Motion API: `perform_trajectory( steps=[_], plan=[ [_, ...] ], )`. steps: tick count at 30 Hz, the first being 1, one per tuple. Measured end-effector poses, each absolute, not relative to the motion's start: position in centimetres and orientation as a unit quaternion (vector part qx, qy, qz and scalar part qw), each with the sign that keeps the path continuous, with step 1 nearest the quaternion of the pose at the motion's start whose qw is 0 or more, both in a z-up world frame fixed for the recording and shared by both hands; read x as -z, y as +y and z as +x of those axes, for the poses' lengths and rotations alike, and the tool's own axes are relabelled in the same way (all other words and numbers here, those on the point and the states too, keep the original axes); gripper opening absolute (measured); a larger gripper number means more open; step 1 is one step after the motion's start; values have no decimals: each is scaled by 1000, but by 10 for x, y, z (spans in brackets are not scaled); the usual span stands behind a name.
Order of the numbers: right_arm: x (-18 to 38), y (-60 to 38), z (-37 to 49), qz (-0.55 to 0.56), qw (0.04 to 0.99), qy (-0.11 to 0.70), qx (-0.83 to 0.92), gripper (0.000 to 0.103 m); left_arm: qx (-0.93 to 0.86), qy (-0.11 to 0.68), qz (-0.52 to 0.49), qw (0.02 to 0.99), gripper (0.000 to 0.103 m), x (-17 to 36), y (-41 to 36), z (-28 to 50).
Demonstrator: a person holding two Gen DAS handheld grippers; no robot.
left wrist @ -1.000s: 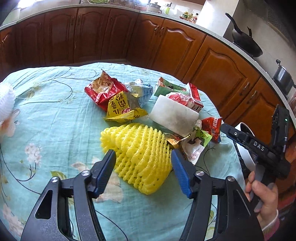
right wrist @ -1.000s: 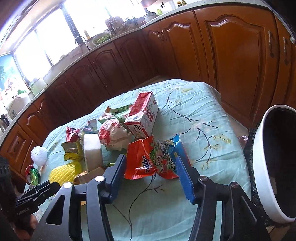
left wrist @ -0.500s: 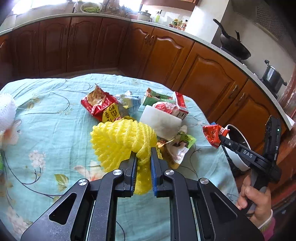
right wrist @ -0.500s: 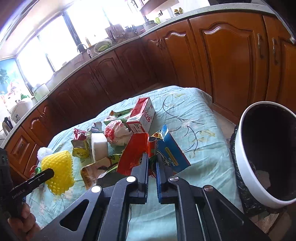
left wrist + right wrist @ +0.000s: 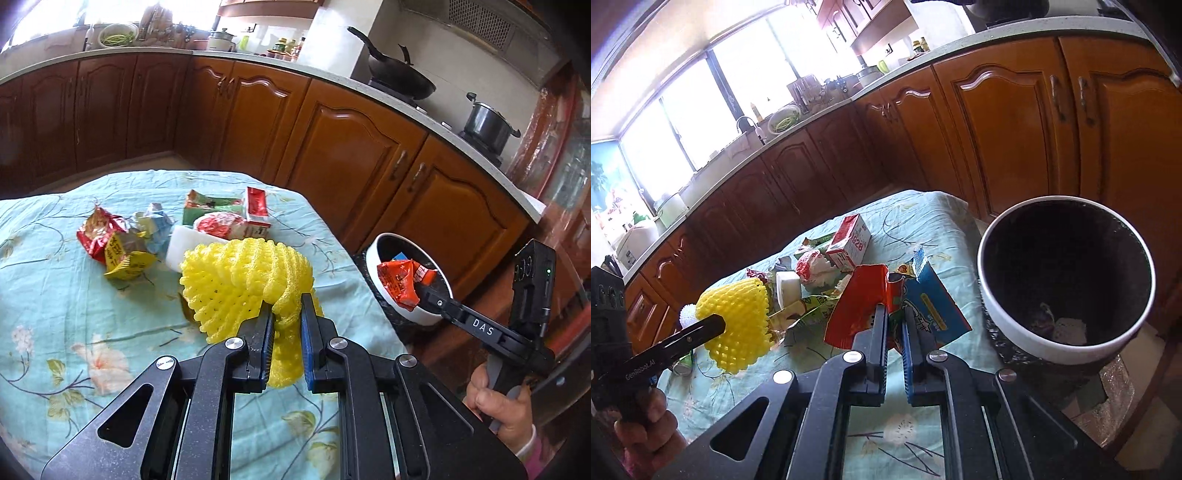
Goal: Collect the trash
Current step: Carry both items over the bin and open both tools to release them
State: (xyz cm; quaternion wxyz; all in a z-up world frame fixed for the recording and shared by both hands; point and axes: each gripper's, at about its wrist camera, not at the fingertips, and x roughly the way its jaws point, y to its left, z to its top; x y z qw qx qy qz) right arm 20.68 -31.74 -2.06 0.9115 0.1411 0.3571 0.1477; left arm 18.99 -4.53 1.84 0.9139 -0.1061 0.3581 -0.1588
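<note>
My left gripper (image 5: 287, 306) is shut on a yellow foam fruit net (image 5: 243, 277), lifted off the table with the net bunched between the pads; the same yellow net (image 5: 740, 325) shows in the right wrist view. My right gripper (image 5: 894, 317) is shut on a red and blue snack wrapper (image 5: 864, 302), held up beside the white trash bin (image 5: 1008, 325) with its black liner. From the left wrist view the wrapper (image 5: 400, 282) hangs in front of the bin's (image 5: 373, 254) mouth.
More trash lies on the floral cloth (image 5: 55, 314): a red carton (image 5: 849, 240), red and yellow wrappers (image 5: 110, 240), a white foam block (image 5: 181, 243), a crumpled red-white bag (image 5: 812, 267). Wooden cabinets (image 5: 351, 147) curve behind the table. A hand (image 5: 502, 410) grips the right tool.
Both grippers closed, the left on the yellow net and the right on the red and blue wrapper. Both lifted their loads off the cloth and carried them toward the bin.
</note>
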Motion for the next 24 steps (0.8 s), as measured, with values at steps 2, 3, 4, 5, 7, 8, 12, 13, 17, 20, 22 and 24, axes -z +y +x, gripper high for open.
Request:
perform_trajectory(
  steps=[2, 3, 4, 5, 7, 8, 12, 13, 17, 20, 22, 24],
  plan=[
    [20, -329, 201, 146, 914, 355, -136, 6, 174, 360, -100, 911, 12, -18, -60, 192],
    [20, -335, 198, 149, 915, 353, -131, 6, 182, 361, -98, 909, 12, -19, -67, 192],
    [19, -342, 196, 152, 915, 351, -125, 6, 190, 361, -95, 908, 12, -19, -74, 193],
    [19, -349, 193, 154, 916, 350, -119, 6, 196, 361, -92, 907, 12, -20, -81, 193],
    [18, -360, 189, 158, 918, 347, -107, 6, 211, 361, -84, 905, 12, -21, -95, 194],
    [17, -365, 189, 159, 919, 346, -101, 6, 217, 361, -80, 904, 12, -22, -101, 194],
    [17, -384, 183, 170, 921, 341, -85, 6, 238, 363, -65, 898, 12, -22, -127, 199],
    [16, -388, 182, 171, 921, 340, -81, 6, 244, 365, -64, 896, 12, -22, -132, 200],
    [16, -404, 181, 177, 922, 337, -70, 7, 257, 369, -54, 892, 12, -20, -148, 205],
    [16, -412, 181, 180, 922, 336, -63, 7, 266, 372, -47, 888, 12, -19, -160, 211],
    [16, -417, 183, 181, 923, 335, -60, 7, 272, 373, -44, 886, 12, -20, -170, 214],
    [17, -421, 186, 182, 922, 336, -57, 7, 278, 372, -40, 885, 12, -22, -179, 218]
  ],
)
